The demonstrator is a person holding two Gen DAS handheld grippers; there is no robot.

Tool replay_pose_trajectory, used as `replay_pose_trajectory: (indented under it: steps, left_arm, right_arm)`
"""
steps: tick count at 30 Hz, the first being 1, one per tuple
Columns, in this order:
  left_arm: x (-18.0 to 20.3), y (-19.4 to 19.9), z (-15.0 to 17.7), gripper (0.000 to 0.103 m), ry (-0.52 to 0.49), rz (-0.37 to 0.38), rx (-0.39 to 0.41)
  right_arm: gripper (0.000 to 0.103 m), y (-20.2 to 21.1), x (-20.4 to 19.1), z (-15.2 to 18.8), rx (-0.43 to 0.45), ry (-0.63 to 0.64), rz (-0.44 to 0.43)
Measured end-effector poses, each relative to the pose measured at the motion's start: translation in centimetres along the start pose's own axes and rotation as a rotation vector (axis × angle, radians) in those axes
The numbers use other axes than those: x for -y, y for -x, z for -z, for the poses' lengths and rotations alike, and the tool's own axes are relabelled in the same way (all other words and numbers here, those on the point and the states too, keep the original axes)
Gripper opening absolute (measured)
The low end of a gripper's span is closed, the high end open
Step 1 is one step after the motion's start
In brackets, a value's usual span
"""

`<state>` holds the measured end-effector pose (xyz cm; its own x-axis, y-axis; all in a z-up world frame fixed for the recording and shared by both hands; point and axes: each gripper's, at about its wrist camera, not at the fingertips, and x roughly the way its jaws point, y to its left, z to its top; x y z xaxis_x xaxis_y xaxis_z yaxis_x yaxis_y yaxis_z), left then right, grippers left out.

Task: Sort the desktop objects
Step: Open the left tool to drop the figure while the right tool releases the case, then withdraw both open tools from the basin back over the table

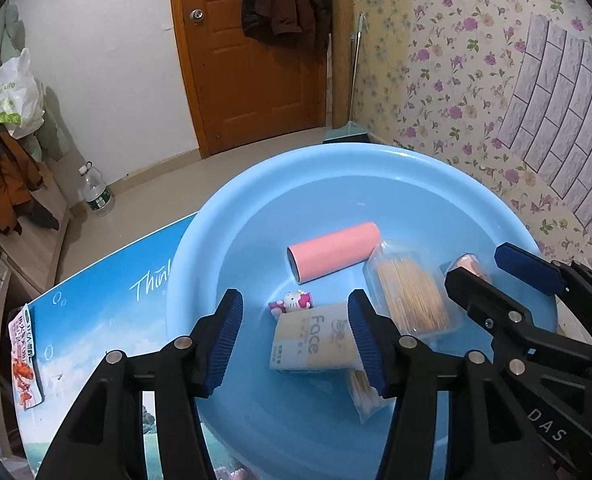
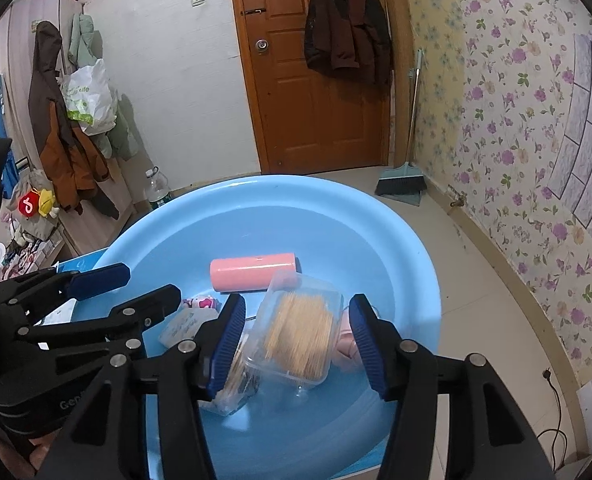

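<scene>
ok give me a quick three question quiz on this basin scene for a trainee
1. True or false: the pink roll lies inside the blue basin.
2. Which thing sits between the fingers of the right tongs? A) the Face packet B) the clear box of toothpicks C) the kitty figure
3. What hangs on the wooden door?

Key:
1. True.
2. B; the fingers flank the box and do not seem to press on it.
3. A dark coat.
</scene>
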<state>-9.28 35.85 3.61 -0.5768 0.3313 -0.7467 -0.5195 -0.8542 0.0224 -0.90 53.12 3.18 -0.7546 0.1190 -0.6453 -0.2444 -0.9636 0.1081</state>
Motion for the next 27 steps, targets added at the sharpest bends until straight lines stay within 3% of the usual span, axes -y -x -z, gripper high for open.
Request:
replay_pose_trajectory:
  steps: [11,15,18,21,27]
  left_arm:
    - [-0.8,1.6,0.2,0.056,0.013,-0.017,0.011]
    - [-1.1,2.3,0.5,0.062,0.015,-0.009,0.015]
    - [-1.3,3.1,0.7,0.074,0.012,-0.046,0.019]
    - [-2.1,4.0,0.9,0.078,0.026,-0.015,0.035]
    - [-3.1,6.0,0.8,0.079,0.029,-0.043,0.064]
  right_arm:
    - [0.056,1.2,-0.2,-0.2,0.005,0.002,0.005]
    - [0.055,1.8,-0.5,0.1,0.001,0.001,0.006]
    - [0.055,2.0,-0.3,0.0,0.006,-0.003,0.013]
    - [0.055,2.6,-0.5,-0.2,0.008,-0.007,0.012]
    - [0.055,4.4,-2.1,-0.7,0.035,0.021,0.014]
